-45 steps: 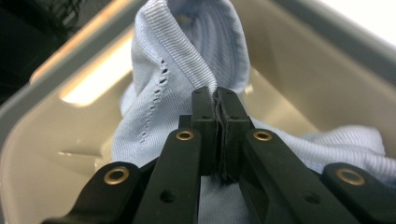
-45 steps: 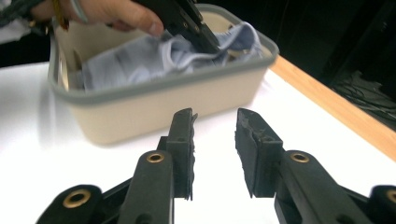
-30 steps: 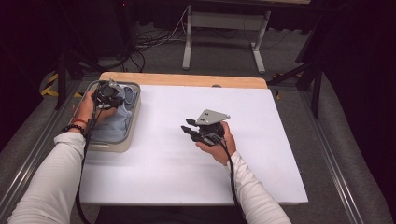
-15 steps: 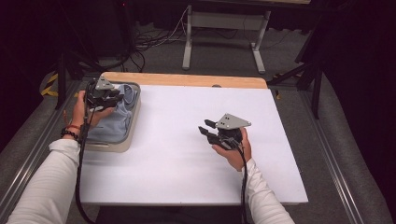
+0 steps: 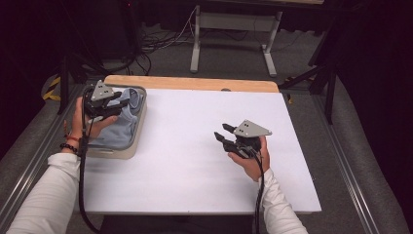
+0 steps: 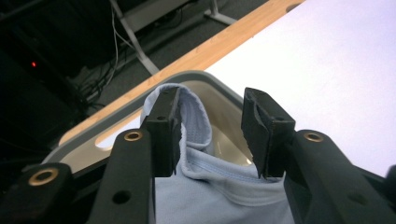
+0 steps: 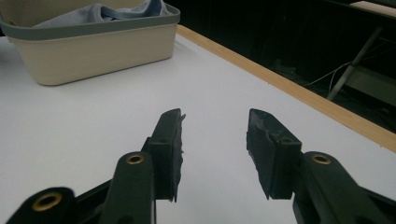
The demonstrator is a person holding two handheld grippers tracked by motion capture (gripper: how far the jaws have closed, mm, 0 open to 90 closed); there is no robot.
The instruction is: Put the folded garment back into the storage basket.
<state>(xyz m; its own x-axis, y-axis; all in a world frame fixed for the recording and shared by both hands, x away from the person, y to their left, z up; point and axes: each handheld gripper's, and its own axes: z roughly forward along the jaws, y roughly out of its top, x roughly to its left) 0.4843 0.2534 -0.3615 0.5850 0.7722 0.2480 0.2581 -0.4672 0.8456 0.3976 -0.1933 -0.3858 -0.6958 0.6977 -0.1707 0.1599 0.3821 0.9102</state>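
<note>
Held the left gripper over the near-left part of the beige bin, left hand wrapped under it with the wrist raised and the white sleeve running back toward the desk's near edge. Kept its 2 fingers parted, with a fold of the light blue cloth rising between them and brushing the one at the left of the left gripper view; cannot tell whether the other touched it. Lay bunched inside the bin, at the left side of the white desk, close to the wooden strip at the far edge. Held the right gripper well apart from the bin, low over the bare middle-right of the desk, right hand cupped beneath, forearm angled in from the near edge, fingers aimed left toward the bin. Stood spread too, with nothing between them but white surface. Trailed a black cable from the left gripper down along the left forearm.
</note>
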